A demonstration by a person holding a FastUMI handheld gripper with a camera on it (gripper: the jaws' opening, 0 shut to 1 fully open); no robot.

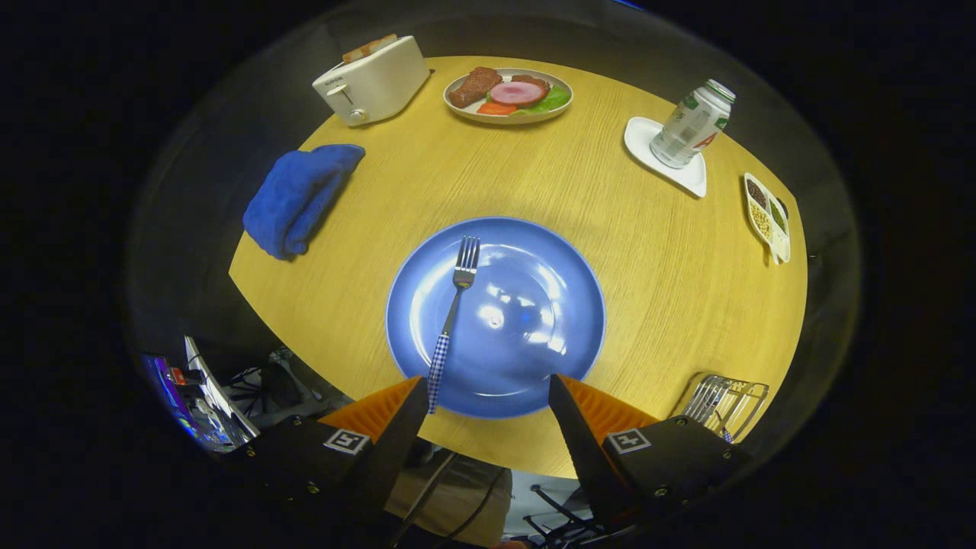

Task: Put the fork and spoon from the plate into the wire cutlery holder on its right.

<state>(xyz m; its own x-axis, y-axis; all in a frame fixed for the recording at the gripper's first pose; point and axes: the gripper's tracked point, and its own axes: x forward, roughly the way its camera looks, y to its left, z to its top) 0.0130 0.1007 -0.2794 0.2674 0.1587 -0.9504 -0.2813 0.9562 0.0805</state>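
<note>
A blue plate (526,305) lies on the round wooden table just ahead of my fingers. A metal fork (451,320) with a blue checked handle lies on the plate's left half, tines pointing away, handle end reaching over the near rim beside my left finger. The wire cutlery holder (724,404) stands to the right of the plate, near the table's edge, partly hidden behind my right finger; a checked handle seems to stick out of it. My gripper (488,393) hovers above the plate's near rim, open, with nothing between its fingers.
Beyond the plate stand a white toaster (371,80), a plate of food (508,95), and a bottle (692,124) on a white coaster. A blue cloth (299,198) lies at the left, a small divided dish (768,217) at the right.
</note>
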